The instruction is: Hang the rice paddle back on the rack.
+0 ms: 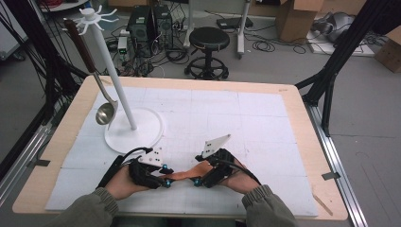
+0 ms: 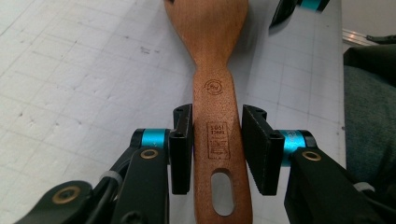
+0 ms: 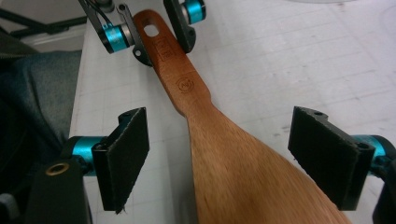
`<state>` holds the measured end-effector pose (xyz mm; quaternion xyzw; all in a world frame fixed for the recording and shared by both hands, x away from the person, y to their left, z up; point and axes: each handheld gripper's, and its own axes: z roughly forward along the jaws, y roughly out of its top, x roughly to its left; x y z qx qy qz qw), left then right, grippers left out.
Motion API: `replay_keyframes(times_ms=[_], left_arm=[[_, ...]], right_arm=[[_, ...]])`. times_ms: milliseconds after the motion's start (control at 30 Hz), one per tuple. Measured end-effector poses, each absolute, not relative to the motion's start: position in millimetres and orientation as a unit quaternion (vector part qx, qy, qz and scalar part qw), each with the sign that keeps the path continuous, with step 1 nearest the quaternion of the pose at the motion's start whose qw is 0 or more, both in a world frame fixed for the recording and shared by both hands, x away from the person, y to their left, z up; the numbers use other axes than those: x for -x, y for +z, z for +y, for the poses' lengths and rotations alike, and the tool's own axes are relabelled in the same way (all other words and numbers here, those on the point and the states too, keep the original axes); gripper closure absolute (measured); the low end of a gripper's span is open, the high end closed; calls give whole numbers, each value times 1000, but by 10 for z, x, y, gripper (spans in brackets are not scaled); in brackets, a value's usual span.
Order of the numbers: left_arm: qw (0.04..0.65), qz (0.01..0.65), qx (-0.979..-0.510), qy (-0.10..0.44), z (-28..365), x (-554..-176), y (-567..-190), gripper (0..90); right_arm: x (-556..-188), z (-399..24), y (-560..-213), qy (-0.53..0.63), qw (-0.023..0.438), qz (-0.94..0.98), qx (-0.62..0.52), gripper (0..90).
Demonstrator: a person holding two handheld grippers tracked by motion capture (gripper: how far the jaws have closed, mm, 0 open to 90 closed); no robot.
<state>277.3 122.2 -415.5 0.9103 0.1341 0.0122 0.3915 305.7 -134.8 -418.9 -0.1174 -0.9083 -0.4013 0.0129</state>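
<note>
White padded sheeting covers the bench [image 1: 71, 118], with a stool, computers and cables on the floor beyond. A wooden spatula [image 1: 187, 173] hangs just above the sheet between the two grippers. The left gripper [image 2: 215, 147] is clamped on the spatula's handle, just ahead of the hanging slot, likely so the slot end stays free for a hook. The right gripper [image 3: 217, 156] stands wide open, its pads well clear on either side of the broad blade, so it carries nothing; I judge it is steadying or has just handed over. The spatula's long axis runs straight from one gripper to the other, handle end toward the left gripper, blade toward the right. Beyond the left gripper stands a white hook rack [image 1: 118, 94] with a ladle [image 1: 97, 90] hanging from it, the probable destination.
</note>
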Motion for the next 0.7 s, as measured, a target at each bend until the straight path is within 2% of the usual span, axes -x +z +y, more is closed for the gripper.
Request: replay_keyframes(times_ms=[300,400,633,700], left_arm=[[384,121,-915,13,1158,-2783,-4078,652],[383,121,-916,13,1155,-2783,-4062,652],[385,117,-916,14,1159,-2809,-4031,652],[387,116,-915,14,1168,-2811,-4024,652]], right_arm=[[-3081,-1161,-4273,-377,35,-921,86,262],[-3084,-1112,-4284,-367,42,-926,76,318],[-3104,-1059,-4290,-360,37,-931,52,513],[-3113,-1064,-4283,-367,33,-929,45,535]])
